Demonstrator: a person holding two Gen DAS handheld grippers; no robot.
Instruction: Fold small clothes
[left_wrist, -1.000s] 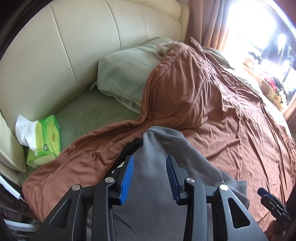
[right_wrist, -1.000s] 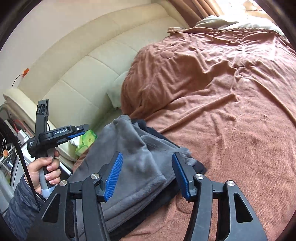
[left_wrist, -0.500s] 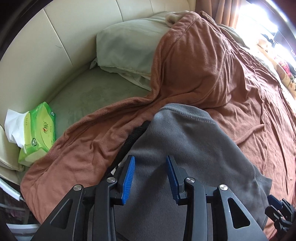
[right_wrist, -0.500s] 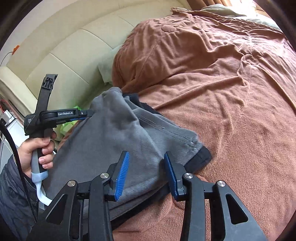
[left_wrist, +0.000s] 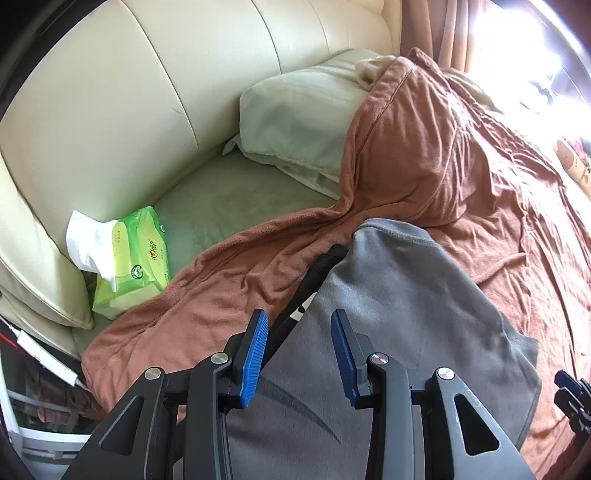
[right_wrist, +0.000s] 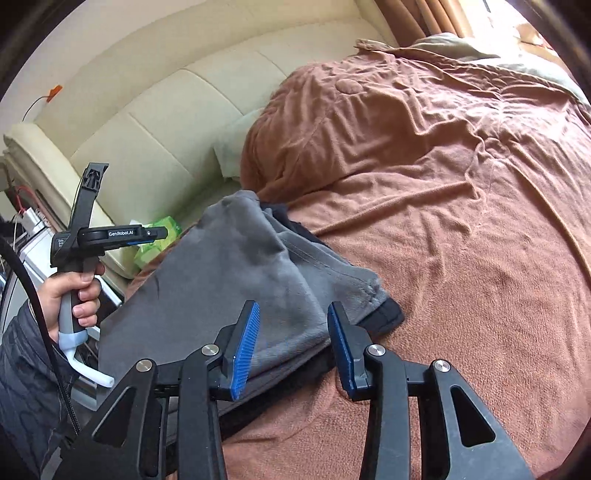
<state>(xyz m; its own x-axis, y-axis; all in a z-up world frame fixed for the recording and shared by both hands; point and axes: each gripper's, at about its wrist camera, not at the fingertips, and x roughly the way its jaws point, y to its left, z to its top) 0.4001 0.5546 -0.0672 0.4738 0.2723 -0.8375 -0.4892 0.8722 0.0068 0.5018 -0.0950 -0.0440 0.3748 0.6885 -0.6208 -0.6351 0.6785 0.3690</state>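
A grey fleece garment with a black edge lies folded on the brown blanket. My left gripper hovers over its near part, jaws apart, nothing pinched between the blue pads. In the right wrist view the same garment shows its black hem at the right corner. My right gripper hangs just above that corner, open, with cloth below the pads but not gripped. A hand holds the left gripper at the left. The right gripper's tip shows at the edge of the left wrist view.
A green tissue pack lies by the cream padded headboard. A pale green pillow is half under the blanket. The brown blanket spreads wide to the right. Bedside clutter and wires stand at the left.
The right gripper's jaws have narrowed and it has come in over the garment's black-hemmed corner. The garment lies flatter than a second ago. The left gripper dipped closer, then drew back.
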